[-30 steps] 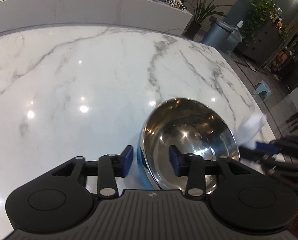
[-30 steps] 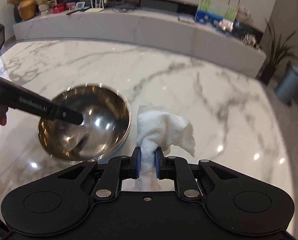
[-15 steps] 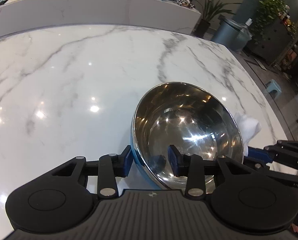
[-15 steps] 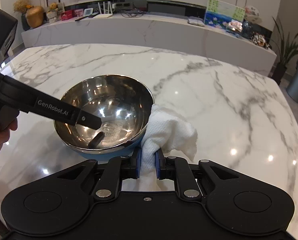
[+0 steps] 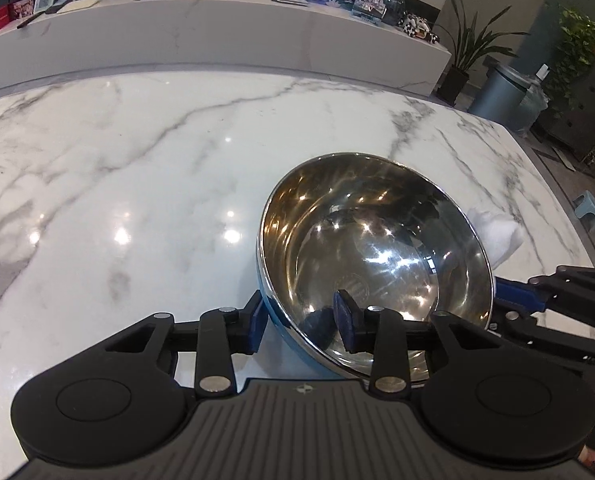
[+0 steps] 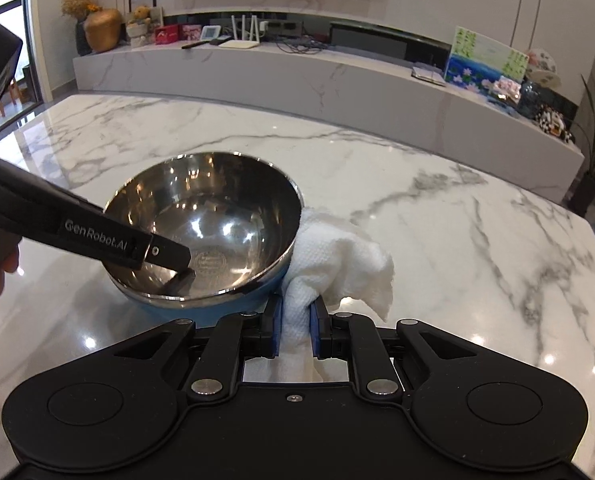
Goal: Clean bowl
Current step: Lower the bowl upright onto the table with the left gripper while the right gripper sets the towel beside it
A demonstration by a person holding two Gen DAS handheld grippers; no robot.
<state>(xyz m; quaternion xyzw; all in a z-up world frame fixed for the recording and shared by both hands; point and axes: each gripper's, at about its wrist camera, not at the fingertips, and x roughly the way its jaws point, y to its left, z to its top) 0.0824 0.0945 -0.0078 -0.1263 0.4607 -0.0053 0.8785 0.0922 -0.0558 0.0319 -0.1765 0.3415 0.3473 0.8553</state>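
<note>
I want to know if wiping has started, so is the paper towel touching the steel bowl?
Touching. In the right wrist view the paper towel presses against the outside of the steel bowl just below its rim, not inside.

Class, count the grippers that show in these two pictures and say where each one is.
2. The left gripper straddles the bowl rim, one finger inside. The right gripper pinches the paper towel beside the bowl.

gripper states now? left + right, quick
Left gripper: shut on the steel bowl, one finger inside its wall and one outside.
Right gripper: shut on the white paper towel.
</note>
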